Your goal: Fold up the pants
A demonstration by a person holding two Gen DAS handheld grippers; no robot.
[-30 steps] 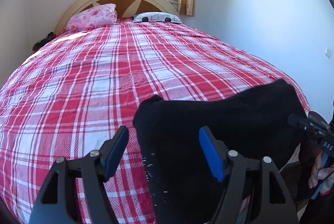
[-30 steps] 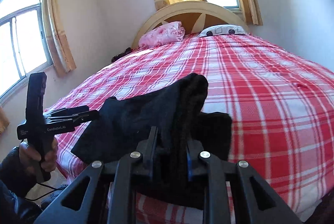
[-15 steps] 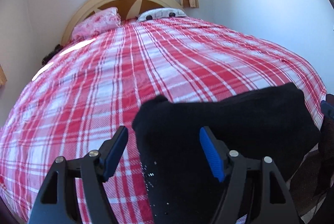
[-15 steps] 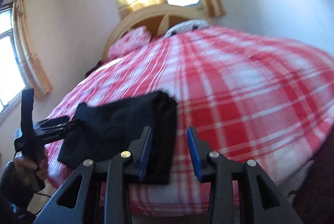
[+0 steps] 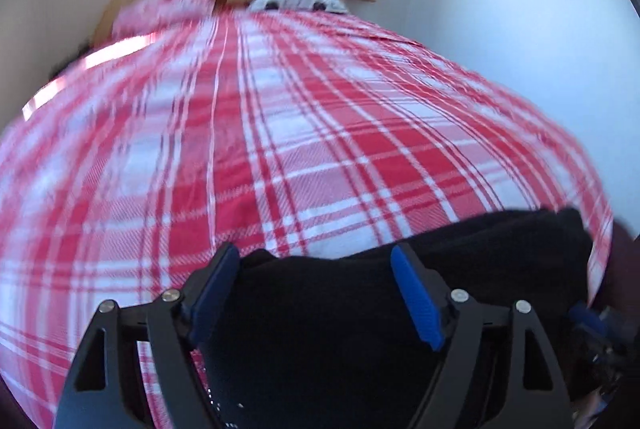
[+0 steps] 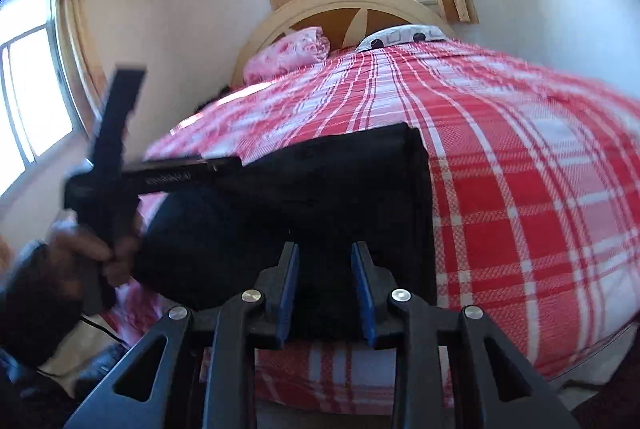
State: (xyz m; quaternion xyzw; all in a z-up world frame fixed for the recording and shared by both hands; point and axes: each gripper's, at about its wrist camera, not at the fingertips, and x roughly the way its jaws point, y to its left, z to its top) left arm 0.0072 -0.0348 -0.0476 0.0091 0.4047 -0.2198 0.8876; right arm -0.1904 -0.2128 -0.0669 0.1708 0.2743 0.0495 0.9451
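Note:
The black pants point(image 5: 360, 325) lie folded into a flat dark rectangle at the near edge of the red plaid bed point(image 5: 280, 133). My left gripper point(image 5: 316, 261) is open, its blue pads spread wide just over the fold's left end. In the right wrist view the pants point(image 6: 320, 189) lie flat ahead. My right gripper point(image 6: 325, 249) is open with a narrow gap, empty, at the fold's near edge. The left gripper point(image 6: 224, 163) shows there too, held over the fold's left side.
A pink pillow point(image 6: 288, 53) and a white patterned pillow point(image 6: 404, 37) lie against the arched headboard point(image 6: 344, 5). Curtained windows are behind the bed and on the left wall point(image 6: 32, 101). The bed's near edge drops to the floor point(image 6: 580, 377).
My right gripper let go of the pants' raised end and opened. The pants now lie flat on the bed. Both grippers have moved lower and closer to the fold.

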